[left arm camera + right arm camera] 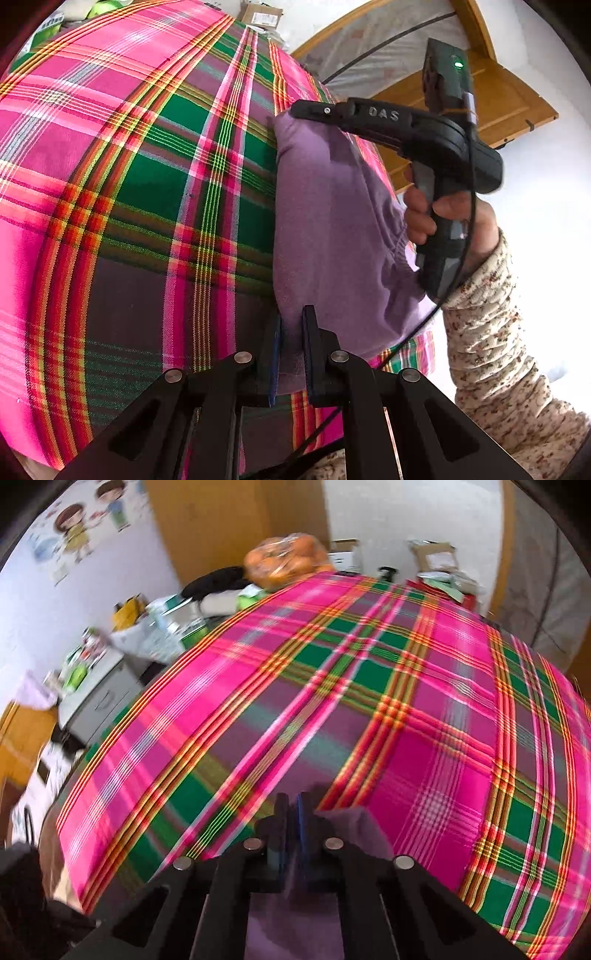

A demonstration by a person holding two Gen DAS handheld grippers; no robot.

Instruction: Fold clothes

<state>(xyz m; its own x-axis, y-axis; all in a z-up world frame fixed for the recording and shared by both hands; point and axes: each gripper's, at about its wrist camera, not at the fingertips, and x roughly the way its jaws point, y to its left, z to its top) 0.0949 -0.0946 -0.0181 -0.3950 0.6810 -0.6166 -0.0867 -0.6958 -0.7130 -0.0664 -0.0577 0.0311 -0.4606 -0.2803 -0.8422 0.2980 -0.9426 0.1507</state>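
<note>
- The left gripper (291,354) is clamped on the purple garment's (332,229) near edge.
- The right gripper (306,110) pinches its far edge, stretching it taut above the plaid bedspread (147,184), likely for folding.

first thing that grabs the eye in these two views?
The loud pink, green and red plaid bedcover fills both views. On it, a soft lilac garment is pinched at two spots by the left gripper and right gripper, the latter held by a hand in a floral sleeve.
</note>
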